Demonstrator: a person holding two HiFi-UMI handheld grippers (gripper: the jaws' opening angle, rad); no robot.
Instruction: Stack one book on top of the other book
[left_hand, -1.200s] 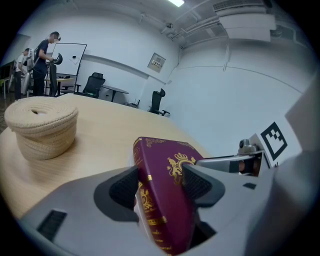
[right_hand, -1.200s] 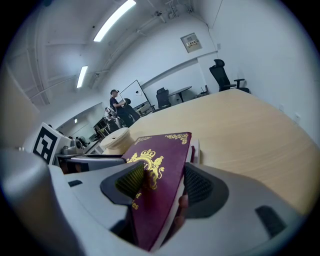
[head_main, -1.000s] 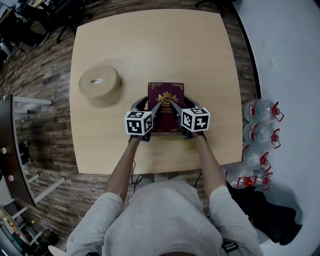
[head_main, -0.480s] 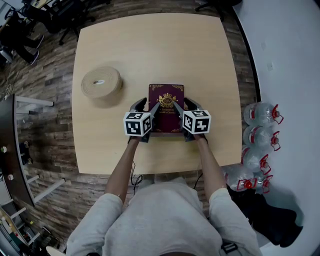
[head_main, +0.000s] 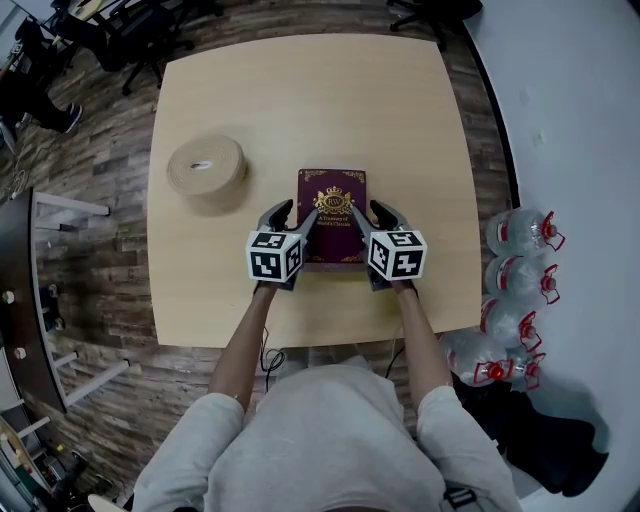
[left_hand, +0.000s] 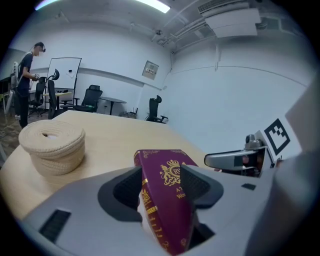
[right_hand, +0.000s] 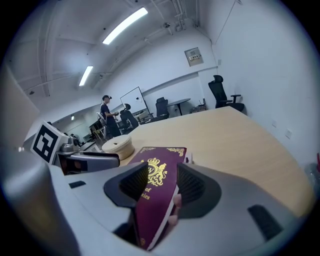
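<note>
- Left gripper (head_main: 295, 216): jaws have just been closing and now clamp the near left corner of the maroon book (head_main: 333, 195), at its spine.
- Right gripper (head_main: 372, 214): jaws also just narrowed, pinching the near right corner, cover and page edge between the pads.
- The book sits mid-table (head_main: 250, 100), gold-crest cover facing up.
- Its long axis runs straight away from me, spine on my left, title reading upright toward me.
- A rope coil (head_main: 205, 172) lies well off to the left.
</note>
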